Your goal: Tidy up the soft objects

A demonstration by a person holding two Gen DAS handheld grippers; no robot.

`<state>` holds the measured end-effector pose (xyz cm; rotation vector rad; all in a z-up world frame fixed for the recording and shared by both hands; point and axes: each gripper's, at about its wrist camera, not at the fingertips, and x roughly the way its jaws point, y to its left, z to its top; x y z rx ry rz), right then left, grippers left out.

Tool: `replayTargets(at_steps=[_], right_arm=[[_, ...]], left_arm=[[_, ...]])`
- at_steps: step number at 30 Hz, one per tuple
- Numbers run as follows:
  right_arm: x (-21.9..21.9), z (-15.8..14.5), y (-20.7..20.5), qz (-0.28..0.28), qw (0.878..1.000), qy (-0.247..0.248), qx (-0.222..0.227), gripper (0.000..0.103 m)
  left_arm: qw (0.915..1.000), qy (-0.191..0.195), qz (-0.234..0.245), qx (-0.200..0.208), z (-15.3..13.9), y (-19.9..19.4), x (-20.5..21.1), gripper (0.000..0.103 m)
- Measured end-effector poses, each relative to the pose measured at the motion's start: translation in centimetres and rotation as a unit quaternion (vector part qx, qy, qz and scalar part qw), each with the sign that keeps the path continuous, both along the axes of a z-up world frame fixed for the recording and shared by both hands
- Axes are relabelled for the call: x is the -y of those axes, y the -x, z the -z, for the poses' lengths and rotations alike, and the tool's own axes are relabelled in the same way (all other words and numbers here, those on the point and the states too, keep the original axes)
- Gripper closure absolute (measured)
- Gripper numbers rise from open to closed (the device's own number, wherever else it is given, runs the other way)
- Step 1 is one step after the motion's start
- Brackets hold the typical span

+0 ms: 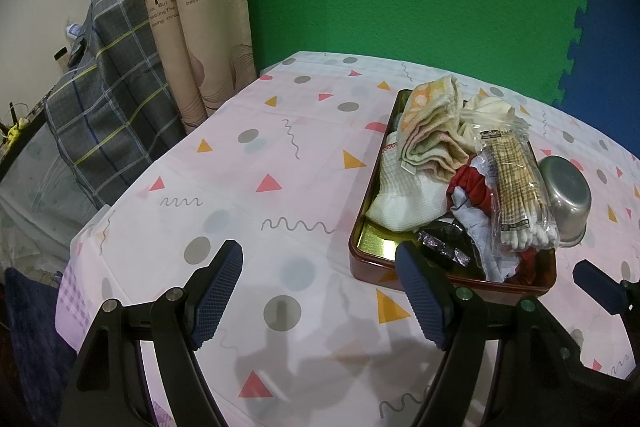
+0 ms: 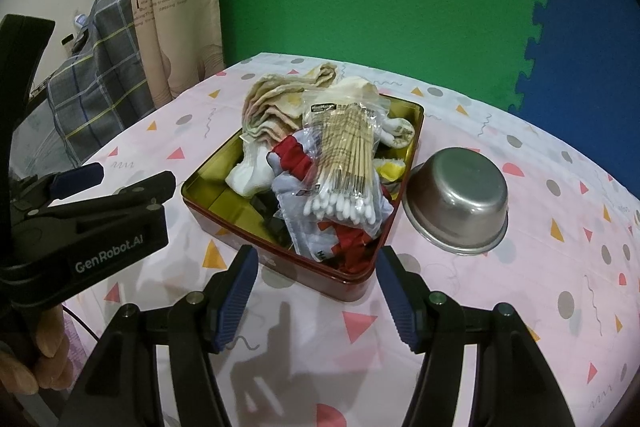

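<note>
Fingers (image 2: 240, 291) of both grippers apart, bare tablecloth (image 1: 280, 155) before tin (image 2: 280, 259) rim.

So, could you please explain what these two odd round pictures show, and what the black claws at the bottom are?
There is no robot here: a person holds a two-finger gripper in each hand, each with a wide-angle camera looking along its fingers. One picture comes from the left gripper, the other from the right gripper. Both are open and hold nothing. They hover over a table with a patterned tablecloth. On it stands a tin piled with soft things: a folded towel, a white cloth, red fabric, and a bag of cotton swabs on top. Beside the tin lies an upturned metal bowl.
</note>
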<state>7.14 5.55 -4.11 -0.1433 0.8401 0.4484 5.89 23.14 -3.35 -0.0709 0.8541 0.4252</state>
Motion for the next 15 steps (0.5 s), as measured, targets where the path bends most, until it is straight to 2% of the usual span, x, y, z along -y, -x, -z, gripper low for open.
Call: replayTargets(at_steps=[15], right_arm=[[-0.15,0.11,0.11,-0.002,1.0,0.001,0.0,0.04]], left_arm=[[0.9999,0.006,0.007,0.009,-0.41,0.38,-0.04,0.027]])
